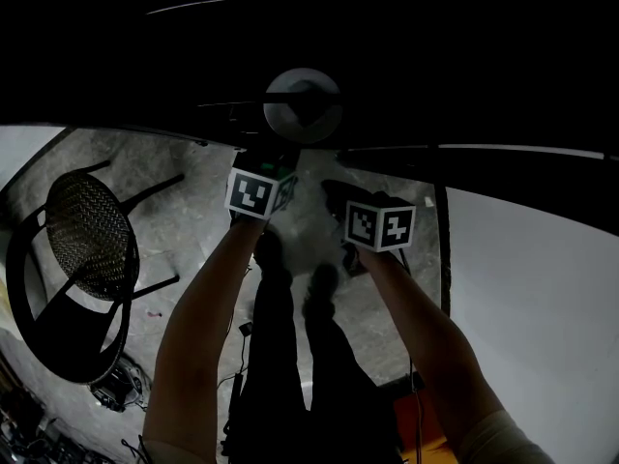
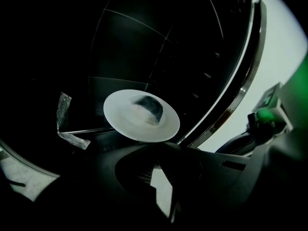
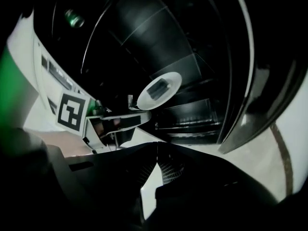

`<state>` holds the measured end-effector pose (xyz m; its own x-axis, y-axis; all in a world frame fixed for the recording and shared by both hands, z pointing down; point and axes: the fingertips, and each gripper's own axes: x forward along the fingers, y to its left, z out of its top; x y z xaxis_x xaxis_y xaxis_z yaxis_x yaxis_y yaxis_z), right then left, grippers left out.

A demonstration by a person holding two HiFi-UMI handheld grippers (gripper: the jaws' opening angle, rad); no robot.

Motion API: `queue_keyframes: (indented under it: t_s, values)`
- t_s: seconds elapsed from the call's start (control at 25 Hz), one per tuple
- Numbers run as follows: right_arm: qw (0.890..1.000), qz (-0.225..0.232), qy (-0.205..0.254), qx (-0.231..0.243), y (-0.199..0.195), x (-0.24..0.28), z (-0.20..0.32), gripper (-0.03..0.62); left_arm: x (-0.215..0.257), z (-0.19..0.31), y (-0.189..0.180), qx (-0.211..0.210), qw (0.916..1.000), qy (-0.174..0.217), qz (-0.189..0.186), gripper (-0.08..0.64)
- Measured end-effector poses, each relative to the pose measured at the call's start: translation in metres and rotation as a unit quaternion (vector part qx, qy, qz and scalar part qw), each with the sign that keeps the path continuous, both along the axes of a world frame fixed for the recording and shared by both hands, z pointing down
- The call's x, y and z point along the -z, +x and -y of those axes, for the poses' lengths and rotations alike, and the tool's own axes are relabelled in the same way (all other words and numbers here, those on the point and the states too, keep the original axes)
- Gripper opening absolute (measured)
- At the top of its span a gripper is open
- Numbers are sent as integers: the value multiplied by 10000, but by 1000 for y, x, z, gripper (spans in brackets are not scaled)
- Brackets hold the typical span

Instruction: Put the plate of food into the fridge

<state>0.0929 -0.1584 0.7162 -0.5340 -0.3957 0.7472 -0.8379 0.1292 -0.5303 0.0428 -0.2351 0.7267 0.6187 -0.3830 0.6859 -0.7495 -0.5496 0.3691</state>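
A white plate (image 1: 303,104) with a dark piece of food (image 2: 147,109) on it is held out into the dark fridge interior (image 2: 159,42). My left gripper (image 1: 274,158) is shut on the plate's near rim; its jaws (image 2: 161,147) meet just under the plate (image 2: 141,115). My right gripper (image 1: 350,193) hangs to the right of it, below the fridge opening. Its jaws (image 3: 156,148) are shut with nothing between them. In the right gripper view the plate (image 3: 159,90) and the left gripper (image 3: 118,121) show ahead, with the fridge shelves behind.
A black mesh chair (image 1: 82,249) stands on the marble floor (image 1: 193,220) at the left. The fridge's white side (image 1: 542,298) rises at the right. A curved door-seal edge (image 2: 243,81) frames the opening. A person's legs (image 1: 290,356) are below.
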Motion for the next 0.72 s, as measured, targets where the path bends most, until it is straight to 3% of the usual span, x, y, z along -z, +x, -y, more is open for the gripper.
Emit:
queue_keyframes:
  t_s: [0.16,0.72]
  values:
    - [9991,-321,30,291,-3,3,3,21,-1,2,3,30,10000,-21,-28,11]
    - [9956,-318,379,791,-7,10,1,21,0,1,1,-34,9998,162,100,12]
